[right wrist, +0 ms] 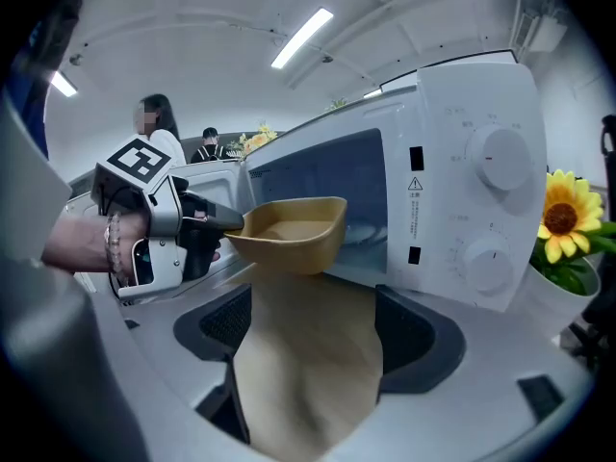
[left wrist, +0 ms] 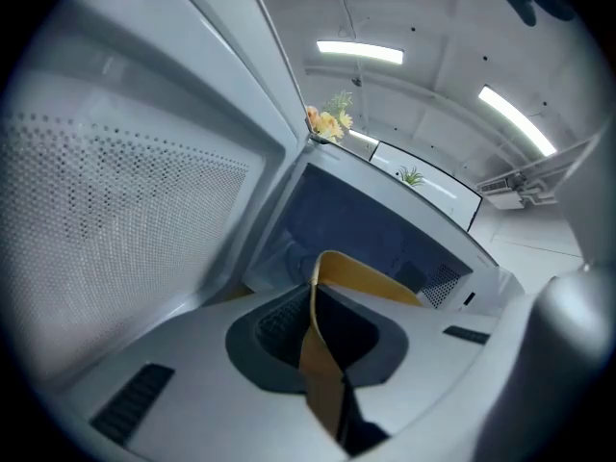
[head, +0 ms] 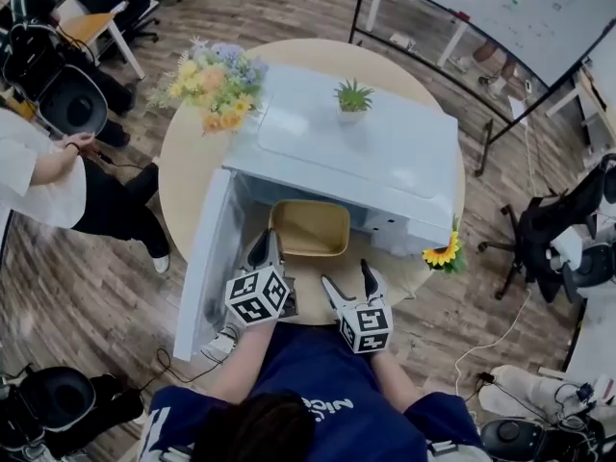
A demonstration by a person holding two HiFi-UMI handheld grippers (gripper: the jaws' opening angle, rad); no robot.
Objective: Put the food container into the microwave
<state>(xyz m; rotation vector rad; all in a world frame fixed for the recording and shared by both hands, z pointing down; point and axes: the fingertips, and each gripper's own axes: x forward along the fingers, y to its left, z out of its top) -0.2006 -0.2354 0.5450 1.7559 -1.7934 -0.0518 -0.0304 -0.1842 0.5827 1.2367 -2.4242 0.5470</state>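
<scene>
A tan, empty food container (head: 310, 227) hangs at the mouth of the white microwave (head: 385, 152), whose door (head: 204, 258) stands swung open to the left. My left gripper (head: 268, 248) is shut on the container's left rim. In the left gripper view the thin tan wall (left wrist: 322, 354) is pinched between the pads, with the dark cavity (left wrist: 366, 224) straight ahead. My right gripper (head: 348, 277) stands open just right of the container, holding nothing. The right gripper view shows the container (right wrist: 294, 231) held above the table in front of the microwave (right wrist: 462, 181), with the left gripper (right wrist: 168, 224) on it.
The microwave stands on a round wooden table (head: 183, 171). A flower bouquet (head: 217, 77) is at the back left, a small potted plant (head: 353, 96) on the microwave's top, a sunflower (head: 441, 254) by its right front corner. A person (head: 48, 176) stands at the left.
</scene>
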